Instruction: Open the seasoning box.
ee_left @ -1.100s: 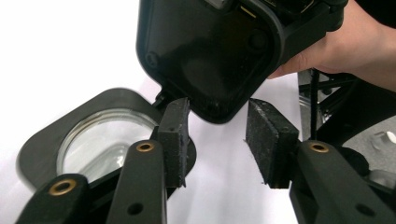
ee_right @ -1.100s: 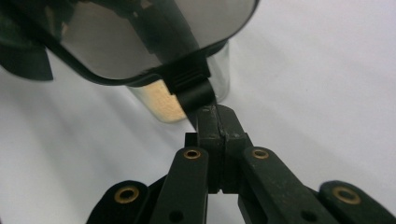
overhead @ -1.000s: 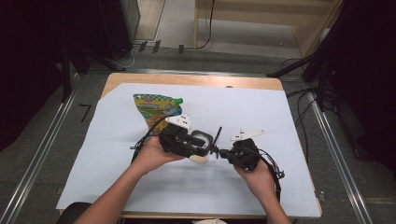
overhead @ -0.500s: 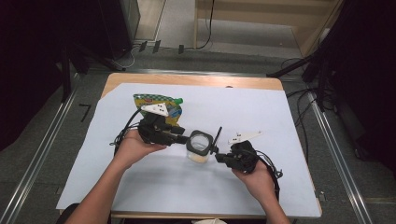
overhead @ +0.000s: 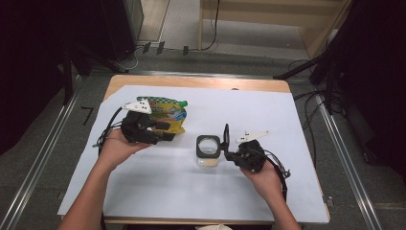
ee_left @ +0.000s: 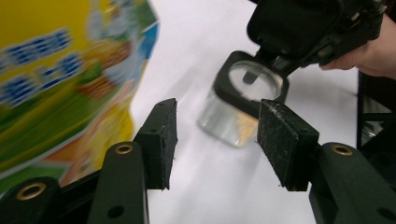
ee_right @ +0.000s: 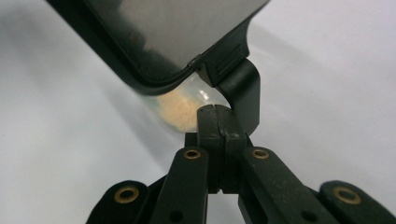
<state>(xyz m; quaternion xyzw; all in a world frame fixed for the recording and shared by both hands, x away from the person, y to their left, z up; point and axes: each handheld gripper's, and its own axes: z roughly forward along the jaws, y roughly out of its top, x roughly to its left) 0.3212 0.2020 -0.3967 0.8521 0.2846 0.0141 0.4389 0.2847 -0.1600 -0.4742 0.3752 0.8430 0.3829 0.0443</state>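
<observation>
A small clear jar [overhead: 208, 160] with a square black lid [overhead: 208, 145] stands at the middle of the white sheet, with beige powder at its bottom [ee_right: 180, 109]. My right gripper [overhead: 230, 153] is just right of it, shut on the lid's black clasp [ee_right: 243, 86]. My left gripper [overhead: 168, 132] is off to the left, open and holding nothing, beside a yellow and green snack bag [overhead: 168, 113]. In the left gripper view its jaws [ee_left: 217, 140] stand wide apart, the jar [ee_left: 229, 123] lies beyond them and the bag [ee_left: 60, 84] is at the left.
A white sheet [overhead: 191, 191] covers the wooden table [overhead: 201, 82]. Metal rails [overhead: 45, 158] run along both sides on the floor. Cables and dark stands [overhead: 330, 72] crowd the back right. The other hand's gripper [ee_left: 308, 28] is at the top right of the left gripper view.
My left gripper has let go of the jar and moved left to the snack bag, now open. The right gripper has stayed at the jar's lid.
</observation>
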